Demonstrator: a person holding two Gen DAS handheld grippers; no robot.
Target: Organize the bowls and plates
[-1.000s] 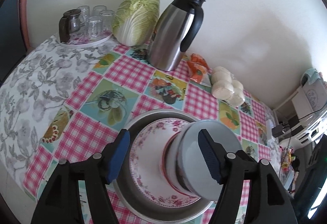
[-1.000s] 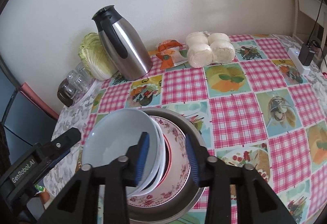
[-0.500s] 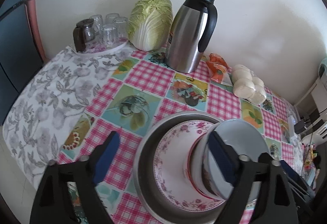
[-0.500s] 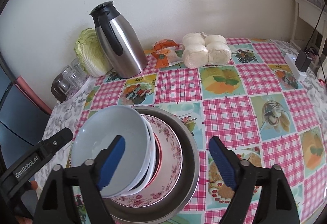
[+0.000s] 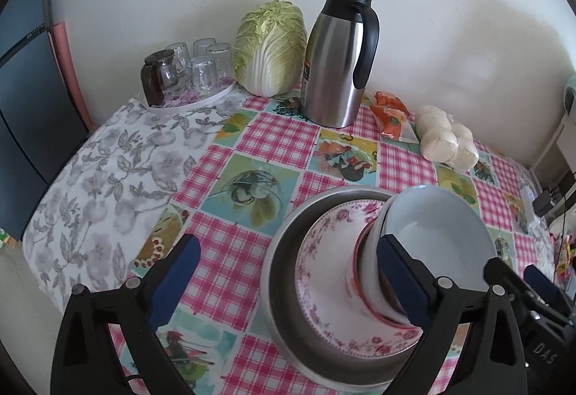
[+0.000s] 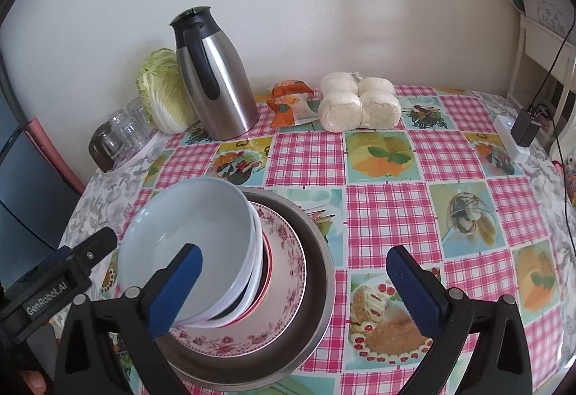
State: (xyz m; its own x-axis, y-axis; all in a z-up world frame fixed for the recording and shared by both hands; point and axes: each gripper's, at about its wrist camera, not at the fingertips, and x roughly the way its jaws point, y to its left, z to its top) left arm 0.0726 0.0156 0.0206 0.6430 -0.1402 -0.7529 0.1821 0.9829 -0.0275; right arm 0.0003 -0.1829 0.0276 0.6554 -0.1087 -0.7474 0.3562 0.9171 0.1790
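A stack stands on the checked tablecloth: a steel basin (image 5: pixel 284 251) (image 6: pixel 316 251), a pink-flowered plate (image 5: pixel 324 251) (image 6: pixel 284 243) in it, and nested bowls with a pale blue bowl (image 5: pixel 435 225) (image 6: pixel 190 225) on top. My left gripper (image 5: pixel 288 279) is open and empty, its jaws wide apart above the stack's left side. My right gripper (image 6: pixel 295 283) is open and empty, its jaws wide apart over the stack's right side. Each gripper shows at the edge of the other's view.
At the back by the wall stand a steel thermos jug (image 5: pixel 338 60) (image 6: pixel 216 78), a cabbage (image 5: pixel 270 45), a tray of glasses (image 5: pixel 190 71), an orange packet (image 5: pixel 392 114) and bagged buns (image 6: pixel 360 103). A power strip (image 6: pixel 511 139) lies at the right table edge.
Both grippers opened wide and drew back from the stack. The right one was nearly closed around the bowls' rims a second ago and has let go. The stack stays in place.
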